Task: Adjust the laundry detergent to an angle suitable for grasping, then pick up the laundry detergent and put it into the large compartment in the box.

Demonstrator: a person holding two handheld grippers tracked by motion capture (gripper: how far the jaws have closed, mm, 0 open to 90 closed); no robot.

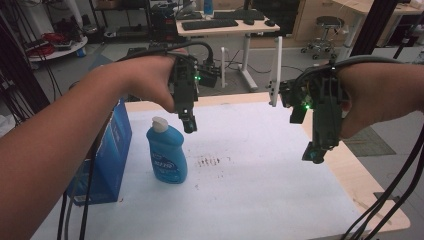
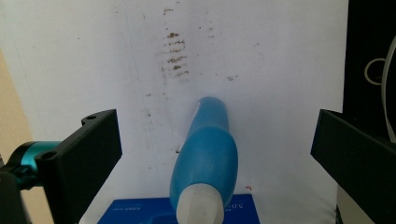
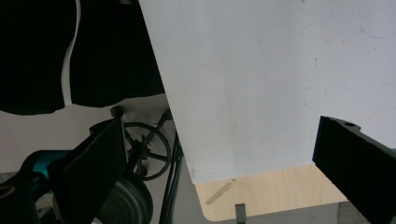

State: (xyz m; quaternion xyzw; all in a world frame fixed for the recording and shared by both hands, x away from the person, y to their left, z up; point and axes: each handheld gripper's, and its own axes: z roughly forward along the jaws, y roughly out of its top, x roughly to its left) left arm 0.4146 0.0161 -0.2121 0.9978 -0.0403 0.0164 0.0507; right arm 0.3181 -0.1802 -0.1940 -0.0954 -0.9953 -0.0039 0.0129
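High view: left gripper (image 1: pixel 189 124) hovers, jaws apart, above blue bottle (image 1: pixel 167 153); likely lowers next to grasp. Right gripper (image 1: pixel 315 152) open, idle.

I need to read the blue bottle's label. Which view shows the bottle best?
The high view: the blue bottle stands upright beside the blue box, its label facing the camera. The left gripper view looks down on its white cap and shoulder, with no label visible.

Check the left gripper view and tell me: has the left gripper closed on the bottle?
No, the bottle stands free between the wide-open jaws of the left gripper.
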